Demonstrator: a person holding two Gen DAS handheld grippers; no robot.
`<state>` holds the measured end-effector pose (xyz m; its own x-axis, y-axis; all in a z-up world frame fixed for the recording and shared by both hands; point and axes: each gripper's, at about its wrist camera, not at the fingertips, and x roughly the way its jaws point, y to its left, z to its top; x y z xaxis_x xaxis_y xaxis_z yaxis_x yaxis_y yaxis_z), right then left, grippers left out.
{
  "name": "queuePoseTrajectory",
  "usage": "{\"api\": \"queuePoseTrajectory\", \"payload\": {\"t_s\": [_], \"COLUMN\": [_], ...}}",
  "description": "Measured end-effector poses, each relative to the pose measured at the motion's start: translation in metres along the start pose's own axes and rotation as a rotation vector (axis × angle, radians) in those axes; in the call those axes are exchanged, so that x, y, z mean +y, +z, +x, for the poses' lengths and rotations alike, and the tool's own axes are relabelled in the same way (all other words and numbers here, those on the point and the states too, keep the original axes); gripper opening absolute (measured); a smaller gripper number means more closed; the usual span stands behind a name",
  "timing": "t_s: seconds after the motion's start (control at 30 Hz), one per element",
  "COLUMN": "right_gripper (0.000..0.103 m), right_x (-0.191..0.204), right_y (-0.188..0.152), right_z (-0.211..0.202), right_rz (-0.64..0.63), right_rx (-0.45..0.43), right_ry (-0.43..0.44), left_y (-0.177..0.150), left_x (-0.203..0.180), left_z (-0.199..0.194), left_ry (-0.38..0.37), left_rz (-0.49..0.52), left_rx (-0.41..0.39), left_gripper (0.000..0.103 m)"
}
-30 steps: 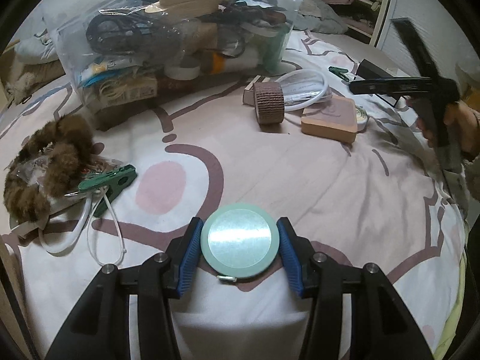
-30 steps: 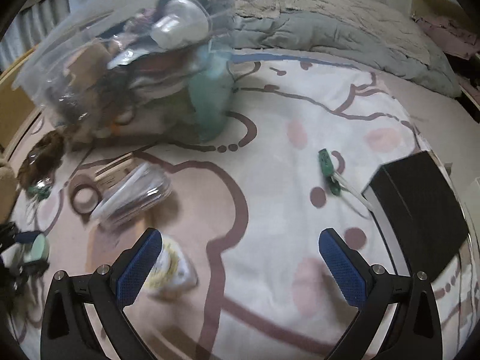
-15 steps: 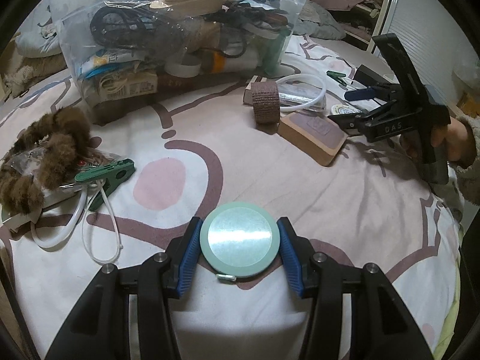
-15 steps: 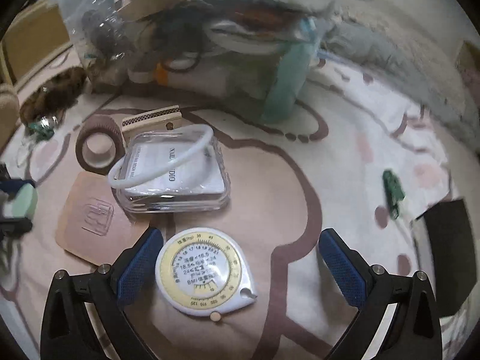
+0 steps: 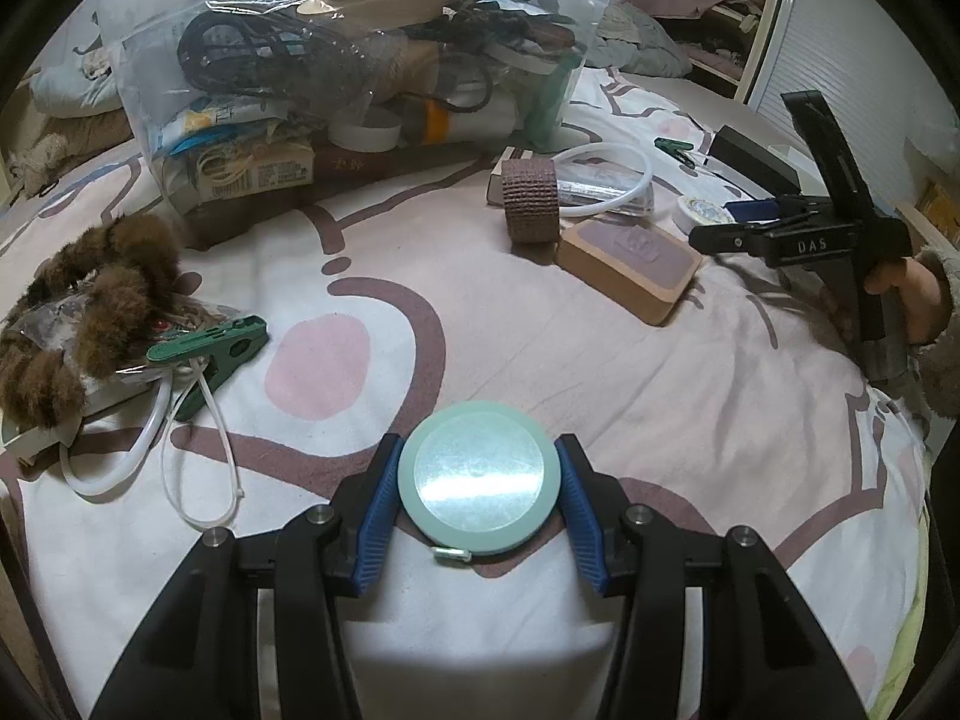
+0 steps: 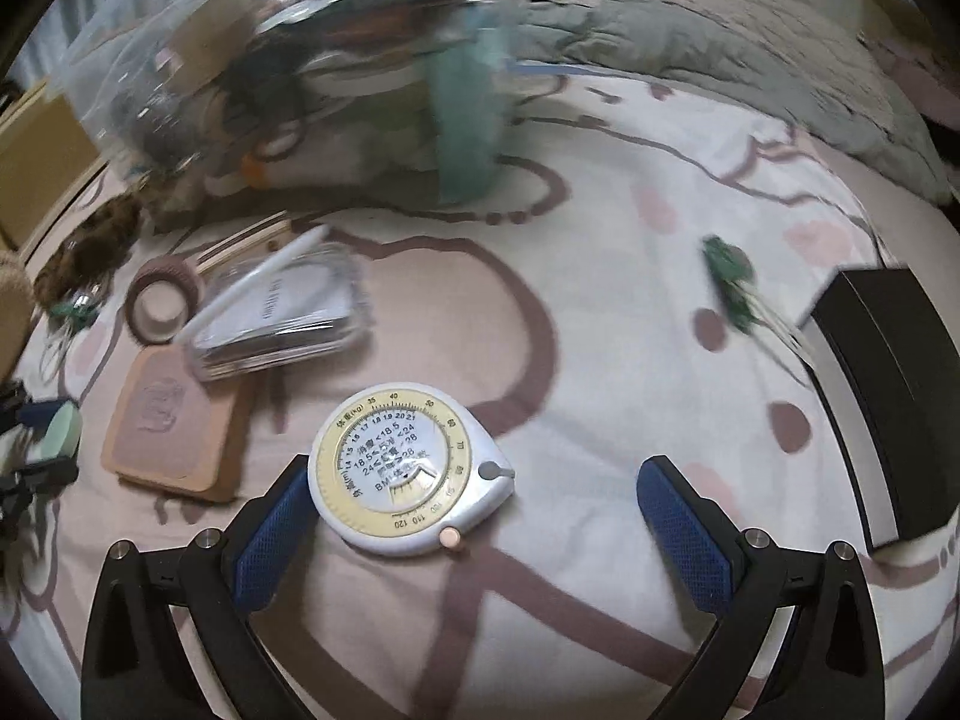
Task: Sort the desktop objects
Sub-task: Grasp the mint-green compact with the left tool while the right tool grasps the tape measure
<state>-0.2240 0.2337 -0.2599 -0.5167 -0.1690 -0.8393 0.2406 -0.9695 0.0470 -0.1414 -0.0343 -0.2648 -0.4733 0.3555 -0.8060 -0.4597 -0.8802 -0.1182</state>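
Observation:
My left gripper (image 5: 479, 501) is shut on a round mint-green tape measure (image 5: 479, 477), held just above the patterned bedspread (image 5: 420, 324). In the right wrist view my right gripper (image 6: 474, 510) stands open over a white and yellow BMI tape measure (image 6: 402, 474) that lies on the bedspread (image 6: 600, 312); the left pad (image 6: 270, 534) sits right beside its edge, the right pad (image 6: 684, 534) well clear. That same white tape measure (image 5: 702, 211) shows at the far right of the left wrist view, below the right gripper (image 5: 750, 222) held by a hand (image 5: 912, 294).
A clear plastic bin (image 5: 360, 78) full of items stands at the back. Near the white tape lie a tan pad (image 6: 174, 426), a clear case (image 6: 282, 318), a brown tape roll (image 6: 162, 300), a green clip (image 6: 729, 282) and a black box (image 6: 888, 396). A furry item (image 5: 84, 312) and green clip (image 5: 210, 348) lie left.
My right gripper has swung toward the white tape measure and sunk over it, so the tape now sits between its fingers. The left gripper has kept still with the green tape measure.

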Motion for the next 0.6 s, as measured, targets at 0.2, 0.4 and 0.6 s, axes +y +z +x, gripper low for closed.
{"api": "queuePoseTrajectory", "payload": {"t_s": [0.2,0.4,0.6], "right_gripper": [0.094,0.065,0.061], "right_x": [-0.003,-0.001,0.006], "right_y": [-0.003,-0.008,-0.011], "right_z": [-0.003,-0.01,-0.013], "right_rz": [0.014,-0.025,-0.076], "right_rx": [-0.008,-0.039,-0.05], "right_ry": [0.007,0.057,0.086], "left_y": [0.0,0.0,0.0], "left_x": [0.001,0.001,0.0], "left_z": [0.0,0.0,0.0], "left_ry": [-0.006,-0.007,-0.001], "left_rz": [-0.005,-0.007,0.003], "left_rx": [0.001,-0.002,0.001], "left_gripper": [0.05,0.05,0.058]}}
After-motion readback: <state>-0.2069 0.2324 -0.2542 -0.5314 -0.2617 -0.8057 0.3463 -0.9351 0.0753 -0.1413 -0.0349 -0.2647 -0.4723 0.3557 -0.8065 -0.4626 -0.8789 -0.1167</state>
